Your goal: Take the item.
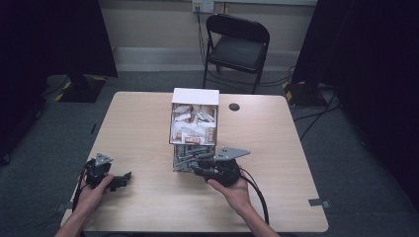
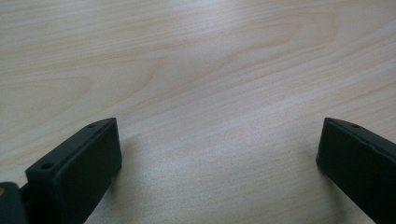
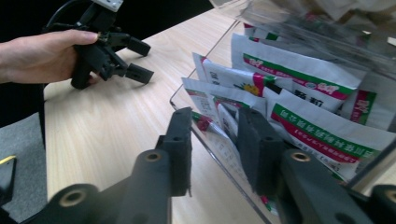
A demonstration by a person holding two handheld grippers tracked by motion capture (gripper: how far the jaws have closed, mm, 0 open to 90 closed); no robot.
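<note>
From the high view, a clear box (image 1: pixel 193 129) of packets stands mid-surface (image 1: pixel 148 123), and the right tongs (image 1: pixel 200 169) reach into its near, lower compartment while the left tongs (image 1: pixel 122 179) rest well apart at the near left edge. The left gripper view has those left tongs (image 2: pixel 219 154) spread wide over bare wood, holding nothing. In the right gripper view the right tongs (image 3: pixel 215 149) stand partly closed astride the box's thin clear wall (image 3: pixel 219 151), one jaw outside and one among the sachets (image 3: pixel 322 128), whose near edge lies between them; whether the pads press yet I cannot tell. The sachets look light, soft and crinkly, likely slippery, so pinching one flat by its upper edge seems best.
</note>
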